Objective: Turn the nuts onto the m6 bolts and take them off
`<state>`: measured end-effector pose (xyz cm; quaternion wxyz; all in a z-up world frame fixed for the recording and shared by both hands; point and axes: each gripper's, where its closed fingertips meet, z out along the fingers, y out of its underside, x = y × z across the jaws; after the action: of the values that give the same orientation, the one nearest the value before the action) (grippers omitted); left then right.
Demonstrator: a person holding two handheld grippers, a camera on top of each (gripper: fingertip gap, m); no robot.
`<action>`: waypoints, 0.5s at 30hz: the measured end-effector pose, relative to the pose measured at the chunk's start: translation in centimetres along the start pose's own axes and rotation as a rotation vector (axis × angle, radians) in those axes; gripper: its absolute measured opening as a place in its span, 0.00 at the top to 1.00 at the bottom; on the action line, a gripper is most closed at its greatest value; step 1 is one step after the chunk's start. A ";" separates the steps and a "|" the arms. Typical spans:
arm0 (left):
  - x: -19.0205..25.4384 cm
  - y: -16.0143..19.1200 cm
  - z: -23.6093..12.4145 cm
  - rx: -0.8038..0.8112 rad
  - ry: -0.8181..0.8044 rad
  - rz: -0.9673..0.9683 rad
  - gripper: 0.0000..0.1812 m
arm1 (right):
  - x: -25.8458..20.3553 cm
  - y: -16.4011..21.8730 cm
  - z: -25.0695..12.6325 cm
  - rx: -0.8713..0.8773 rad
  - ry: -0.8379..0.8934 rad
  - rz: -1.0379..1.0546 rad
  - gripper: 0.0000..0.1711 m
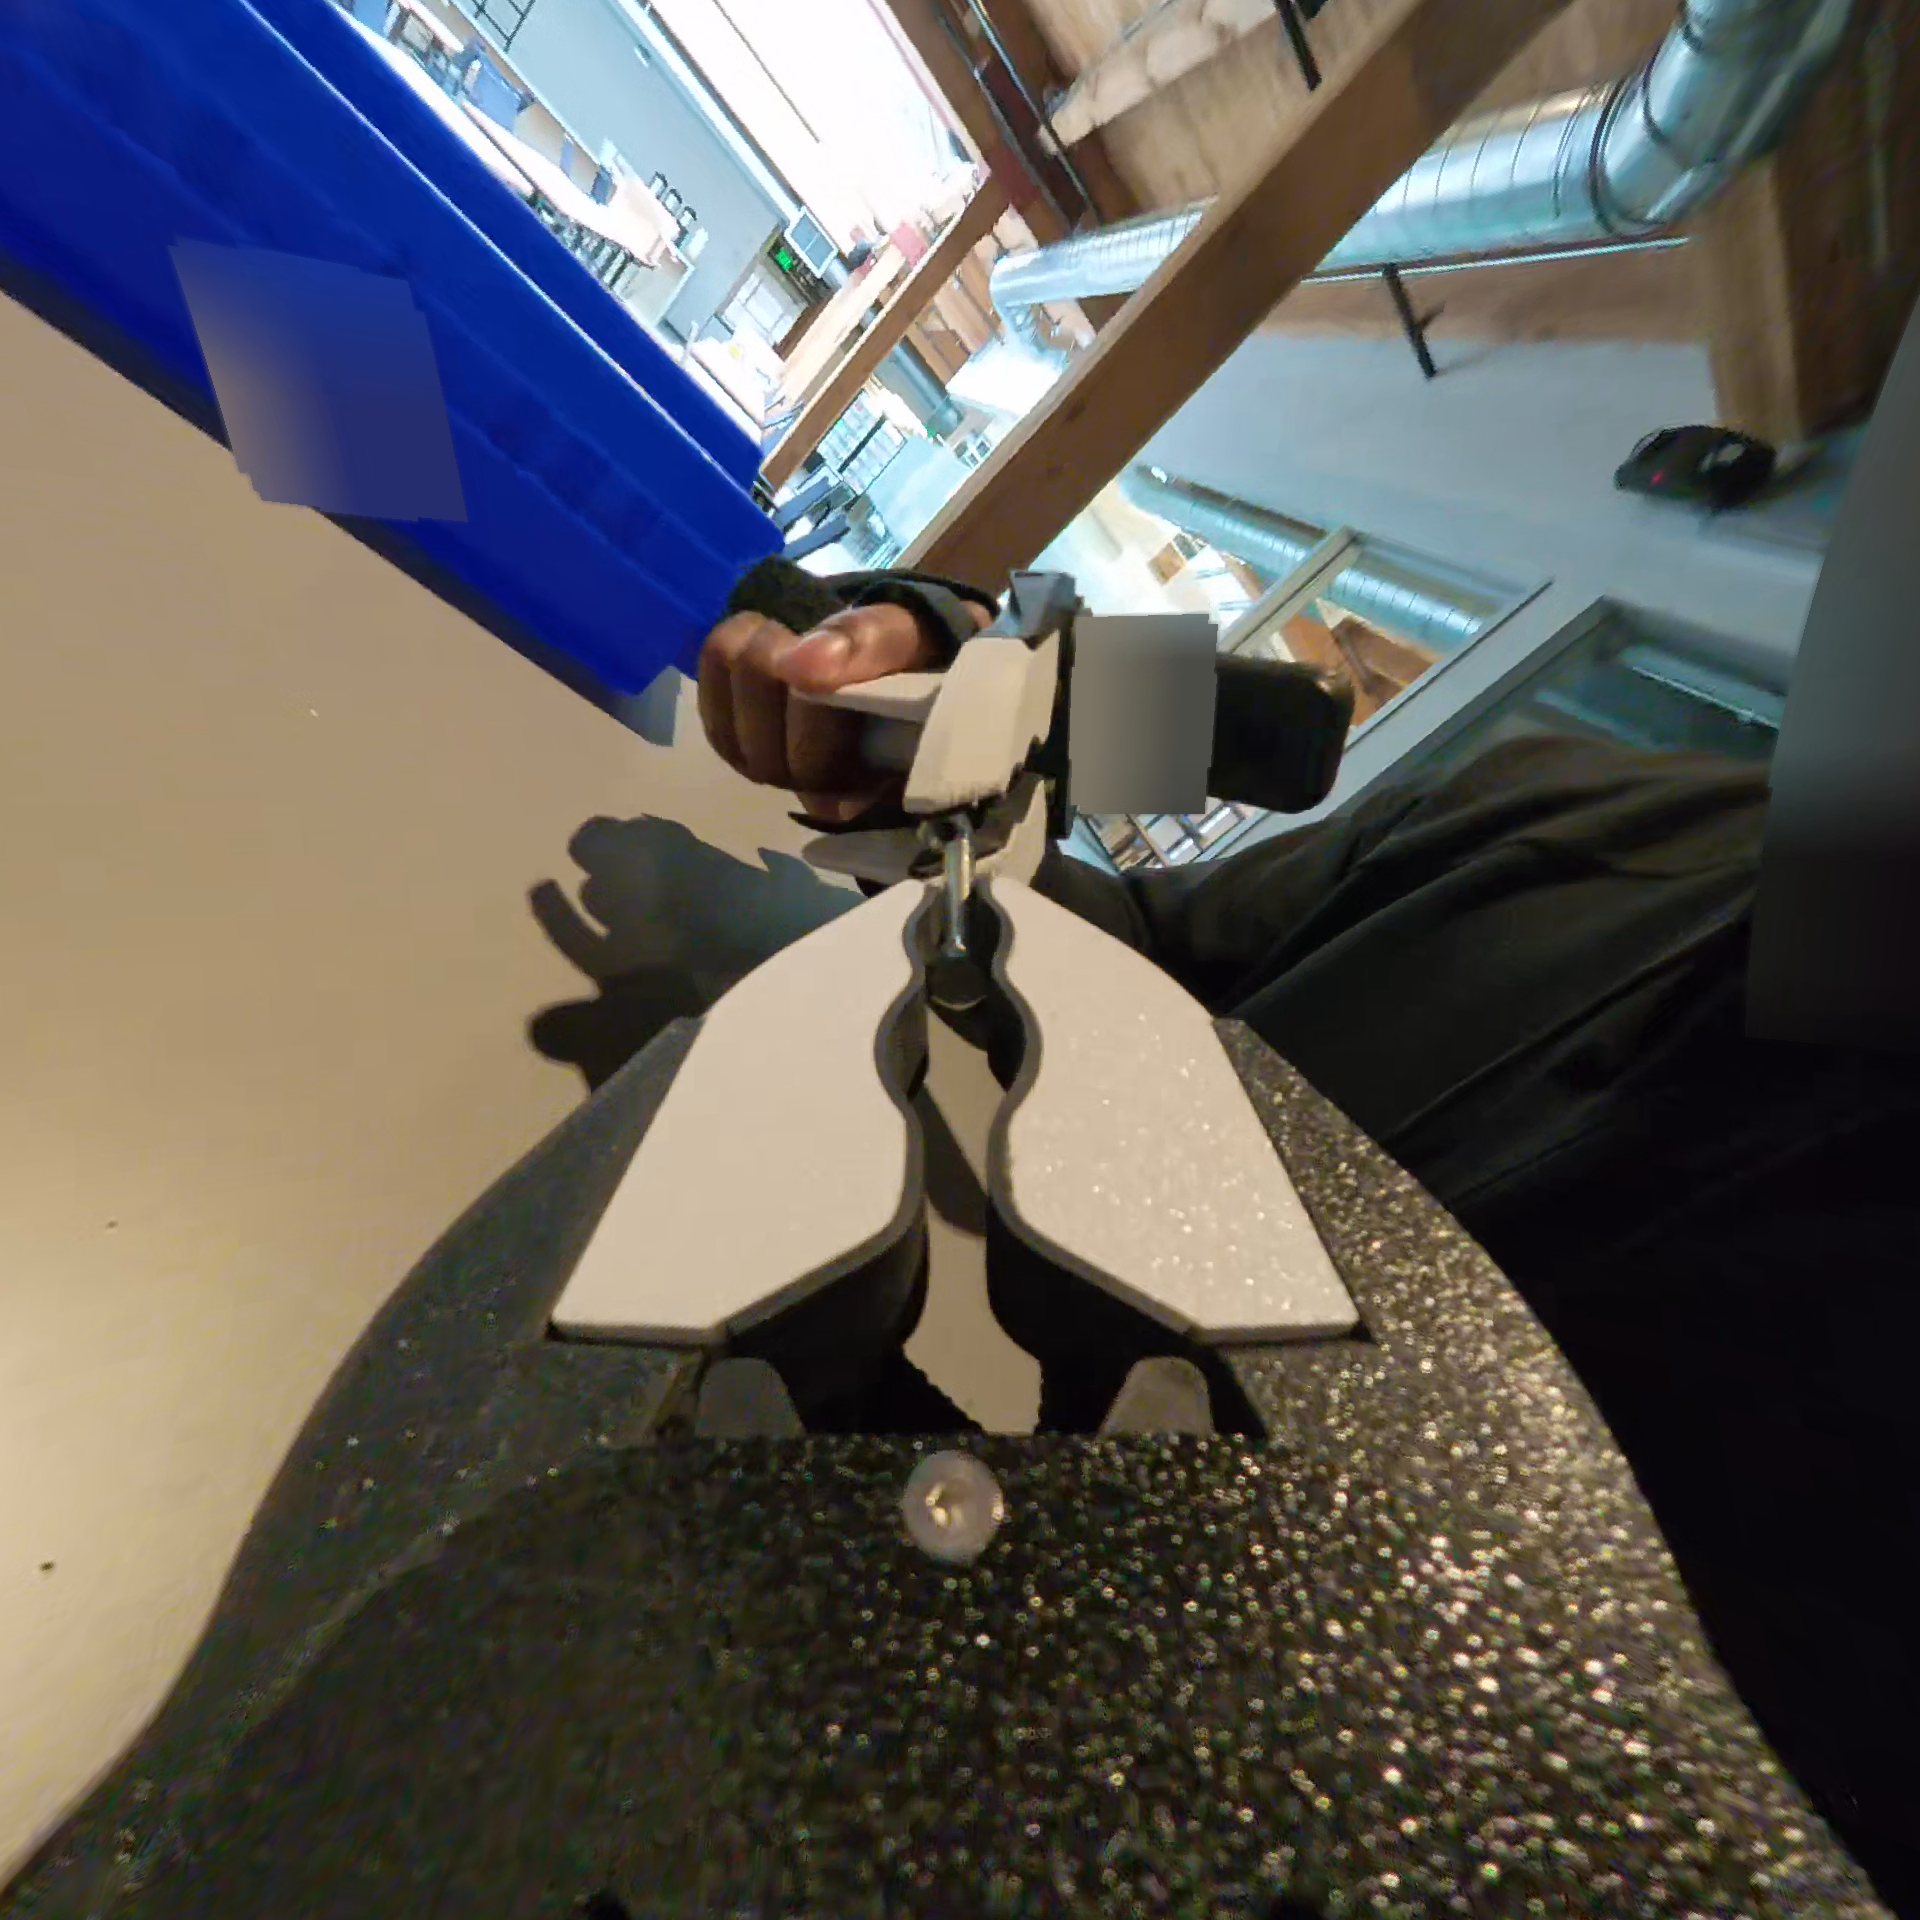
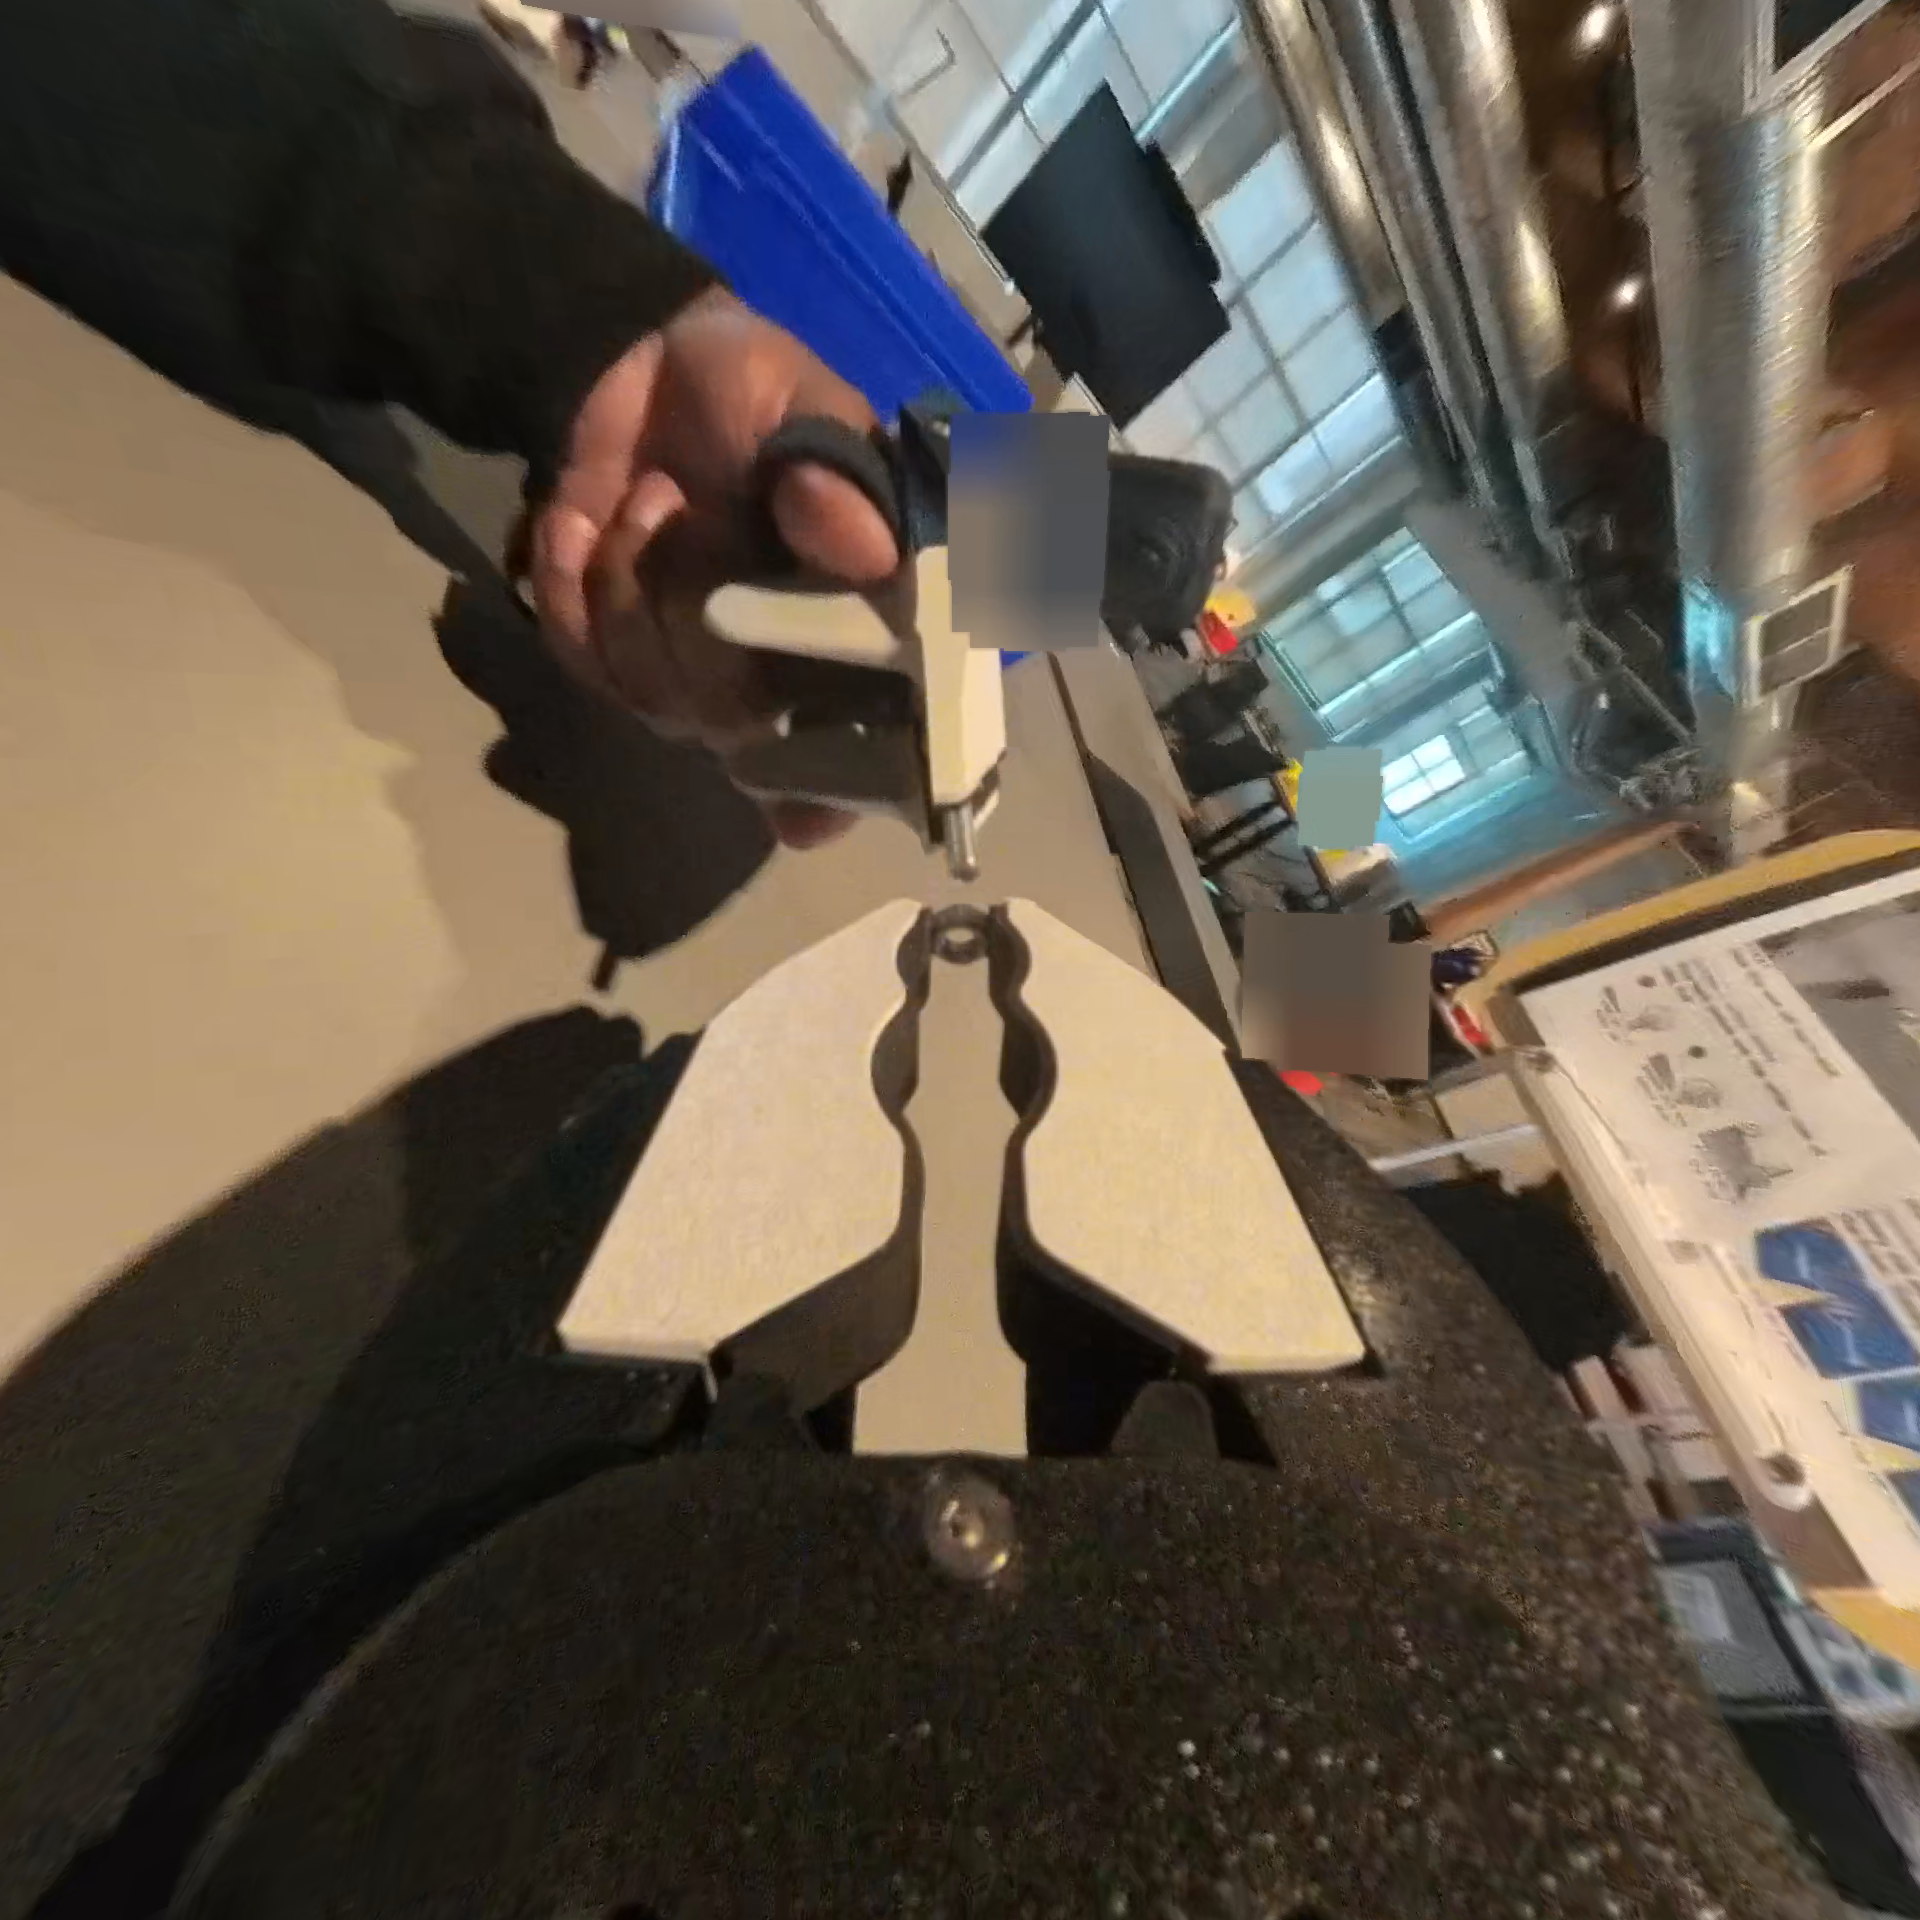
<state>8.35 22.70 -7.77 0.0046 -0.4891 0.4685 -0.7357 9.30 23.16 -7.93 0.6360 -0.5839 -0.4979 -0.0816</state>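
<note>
In the left wrist view my left gripper (image 1: 956, 906) is shut on a silver M6 bolt (image 1: 961, 883). The bolt's head sits between the fingers and its shaft points away toward my right gripper (image 1: 951, 821), which a hand holds just beyond. In the right wrist view my right gripper (image 2: 958, 923) is shut on a small dark nut (image 2: 958, 942) at its fingertips. The bolt (image 2: 961, 844) sticks out of the left gripper (image 2: 951, 816) and points at the nut. A small gap shows between the bolt's tip and the nut. Both grippers are held above the beige table (image 1: 208, 935).
A blue plastic bin (image 1: 468, 312) stands on the table behind the grippers and also shows in the right wrist view (image 2: 821, 249). Printed sheets (image 2: 1714, 1091) lie at the right. The person's black sleeve (image 2: 260, 208) crosses the upper left.
</note>
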 end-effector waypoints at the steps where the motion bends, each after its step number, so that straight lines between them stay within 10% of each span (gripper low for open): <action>1: 0.0 0.0 0.0 -0.002 -0.007 0.019 0.97 | 0.0 0.1 0.0 -0.002 -0.004 0.012 0.94; 9: -4.4 -0.1 -0.4 -0.053 -0.352 0.202 0.97 | 5.3 -1.2 -3.2 0.100 0.181 0.184 0.94; 15: -6.2 1.4 0.4 -0.132 -0.413 0.182 0.97 | 15.8 6.4 -16.6 -0.097 0.564 0.560 0.94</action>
<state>11.25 24.54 -13.17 0.1345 -0.5841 0.5469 -0.5845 30.38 19.01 2.30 0.7172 -0.6810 -0.1208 -0.0855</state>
